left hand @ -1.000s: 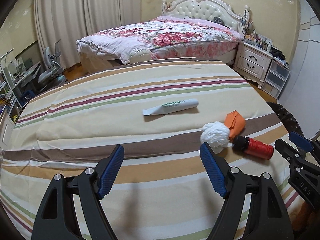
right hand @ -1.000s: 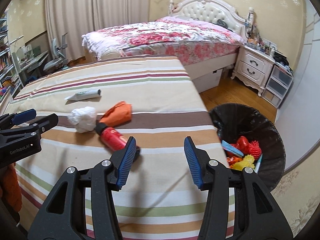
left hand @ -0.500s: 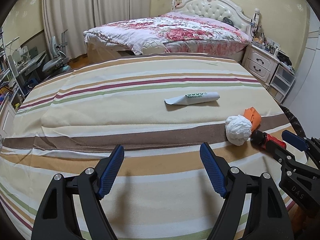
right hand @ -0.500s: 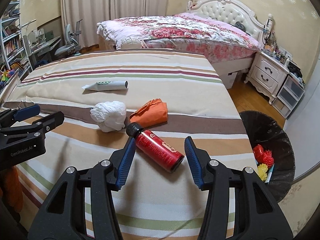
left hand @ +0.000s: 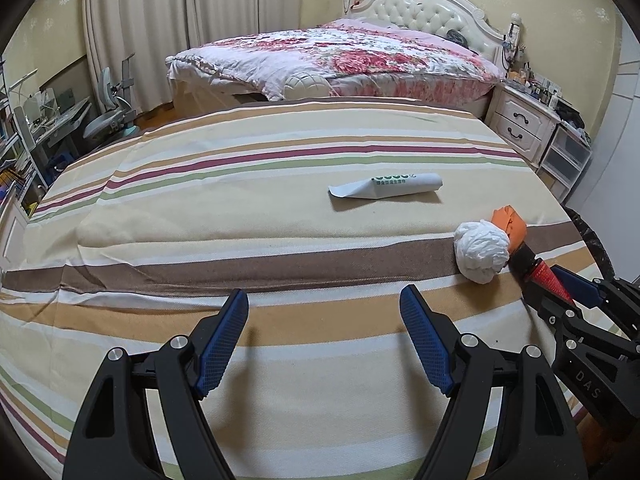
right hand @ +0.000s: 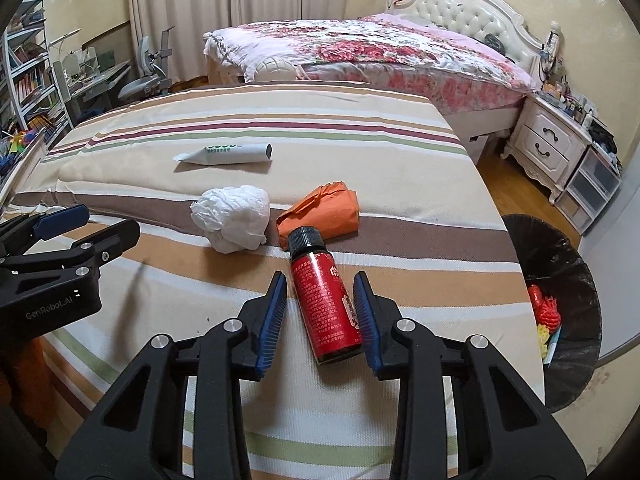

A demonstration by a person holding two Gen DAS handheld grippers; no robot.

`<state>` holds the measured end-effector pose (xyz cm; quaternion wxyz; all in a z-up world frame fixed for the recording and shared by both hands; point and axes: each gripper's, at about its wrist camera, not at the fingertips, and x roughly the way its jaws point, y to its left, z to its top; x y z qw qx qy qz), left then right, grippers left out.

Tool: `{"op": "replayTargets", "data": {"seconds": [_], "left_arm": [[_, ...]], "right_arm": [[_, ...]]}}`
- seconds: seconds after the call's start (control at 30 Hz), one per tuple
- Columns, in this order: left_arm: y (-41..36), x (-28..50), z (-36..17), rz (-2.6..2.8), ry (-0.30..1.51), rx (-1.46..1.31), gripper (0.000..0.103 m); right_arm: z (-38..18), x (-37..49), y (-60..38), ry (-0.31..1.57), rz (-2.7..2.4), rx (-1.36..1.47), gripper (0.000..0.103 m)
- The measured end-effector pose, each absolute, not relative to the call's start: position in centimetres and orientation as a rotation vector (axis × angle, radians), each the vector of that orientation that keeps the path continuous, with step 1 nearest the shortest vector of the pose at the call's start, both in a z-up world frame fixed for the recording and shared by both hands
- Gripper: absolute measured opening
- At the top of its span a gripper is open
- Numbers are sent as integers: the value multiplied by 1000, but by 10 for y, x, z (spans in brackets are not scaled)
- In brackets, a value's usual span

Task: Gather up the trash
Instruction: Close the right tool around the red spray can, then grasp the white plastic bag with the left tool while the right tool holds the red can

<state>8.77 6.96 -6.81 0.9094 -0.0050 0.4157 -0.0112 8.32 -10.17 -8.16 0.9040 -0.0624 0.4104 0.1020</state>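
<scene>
In the lower middle of the right wrist view, the right gripper (right hand: 320, 316) had its ribbed blue pads on either side of a smooth red bottle (right hand: 325, 308) with a black ridged cap, jaws parted and not quite touching its sides; the bottle lay flat on the striped bedspread (right hand: 360, 152), cap pointing away. Just beyond the cap sat a folded orange wrapper (right hand: 320, 212), and to its left a crumpled white paper ball (right hand: 232, 216). Further up the frame lay a white rolled tube (right hand: 228, 154) with green print, flattened at one end. At the right edge stood a round black-lined trash bin (right hand: 560, 264) holding red and yellow pieces. In the left wrist view, the left gripper (left hand: 324, 340) hung at the bottom centre with jaws wide apart and holding nothing, bare striped cloth stretching before it, the paper ball at middle right
</scene>
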Motion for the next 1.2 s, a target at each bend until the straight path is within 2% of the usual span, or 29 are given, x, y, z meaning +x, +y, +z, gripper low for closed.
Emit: {"op": "replayTargets", "data": {"seconds": [0.07,1.2], "left_arm": [[69,87,-68,-24,856,-11,76],[-1,104,-60,-158,824,52,76]], "right_arm": [[-81,82,-102,847,212,-123,26],[-84,106,-152,846,121,-47,23]]}}
